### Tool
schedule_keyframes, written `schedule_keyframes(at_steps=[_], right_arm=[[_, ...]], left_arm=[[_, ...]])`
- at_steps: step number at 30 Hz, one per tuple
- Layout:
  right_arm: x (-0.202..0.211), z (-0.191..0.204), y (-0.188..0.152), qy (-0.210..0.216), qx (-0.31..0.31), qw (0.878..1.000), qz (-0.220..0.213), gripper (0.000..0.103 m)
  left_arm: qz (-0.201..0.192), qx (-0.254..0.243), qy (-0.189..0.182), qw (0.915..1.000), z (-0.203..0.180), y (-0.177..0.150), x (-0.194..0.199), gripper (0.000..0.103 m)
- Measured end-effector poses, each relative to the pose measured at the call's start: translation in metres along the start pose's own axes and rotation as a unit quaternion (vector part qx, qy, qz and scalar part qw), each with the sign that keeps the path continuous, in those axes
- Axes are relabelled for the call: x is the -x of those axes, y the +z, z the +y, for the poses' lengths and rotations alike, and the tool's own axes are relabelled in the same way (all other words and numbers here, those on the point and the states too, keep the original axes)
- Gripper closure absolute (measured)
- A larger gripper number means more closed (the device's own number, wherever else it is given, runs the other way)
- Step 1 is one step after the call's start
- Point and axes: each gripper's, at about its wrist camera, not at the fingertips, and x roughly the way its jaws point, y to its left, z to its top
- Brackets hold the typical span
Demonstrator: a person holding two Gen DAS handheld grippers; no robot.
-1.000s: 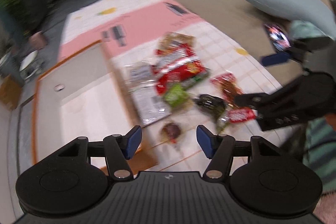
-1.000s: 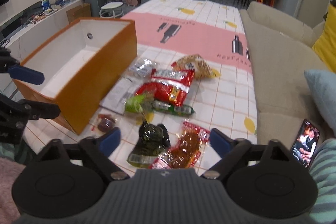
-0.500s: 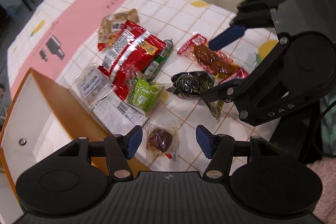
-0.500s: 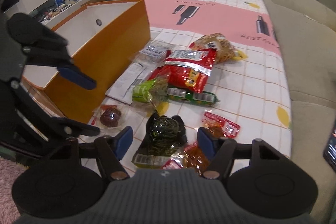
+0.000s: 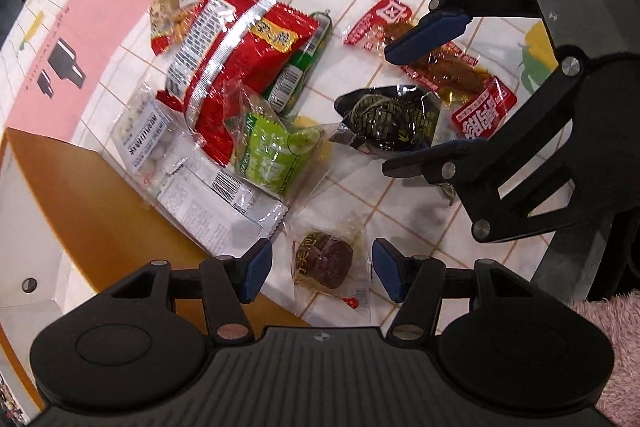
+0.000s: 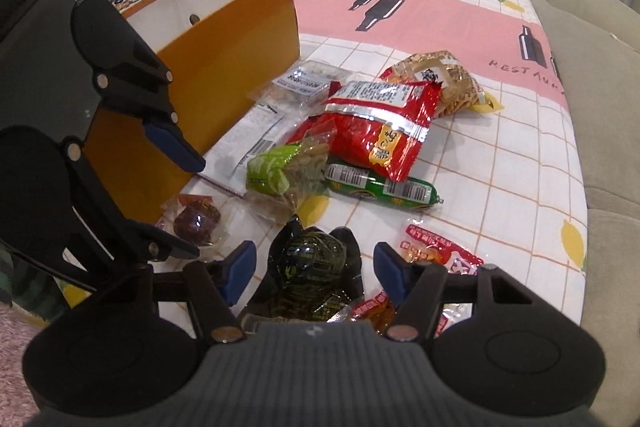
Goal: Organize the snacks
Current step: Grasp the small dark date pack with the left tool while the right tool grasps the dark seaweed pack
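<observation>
Snack packets lie scattered on a checked tablecloth [image 6: 520, 163] beside an open orange box [image 6: 224, 67]. My left gripper [image 5: 320, 275] points straight down with its jaws closing around a clear packet holding a dark brown snack [image 5: 324, 263]; the pads stand apart from it. My right gripper [image 6: 314, 275] is also closing, with a black-and-green packet [image 6: 312, 267] between its blue pads [image 6: 240, 273], which are not pressing on it. Further back lie a red bag [image 6: 372, 123], a lime-green packet [image 6: 272, 175] and a green sausage [image 6: 380, 187].
A red-and-brown packet [image 5: 444, 67] lies under the right gripper's far finger. A flat white packet [image 5: 216, 195] and a clear tub [image 5: 140, 135] lie against the orange box wall [image 5: 80, 211]. A beige sofa [image 6: 600, 67] borders the right side.
Both grippers sank closer to the table. The left one swung to look straight down over the dark snack packet. The right jaws narrowed around the black-and-green packet.
</observation>
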Motion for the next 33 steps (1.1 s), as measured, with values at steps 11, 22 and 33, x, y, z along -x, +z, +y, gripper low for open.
schedule_keyframes(at_steps=[11,22,33], right_arm=[[-0.015,0.0,-0.004,0.015,-0.005,1.0,0.021,0.053],[-0.012,0.001,-0.005,0.009,-0.012,1.0,0.016,0.061],[0.014,0.005,-0.002,0.001,-0.021,1.0,-0.002,0.101]], left_arm=[[0.026,0.029,-0.01,0.9992,0.007,-0.001,-0.02,0.053],[0.003,0.073,0.004,0.9973,0.004,-0.01,-0.013,0.058],[-0.057,0.107,0.021,0.9924,-0.003,-0.017,0.036,0.058]])
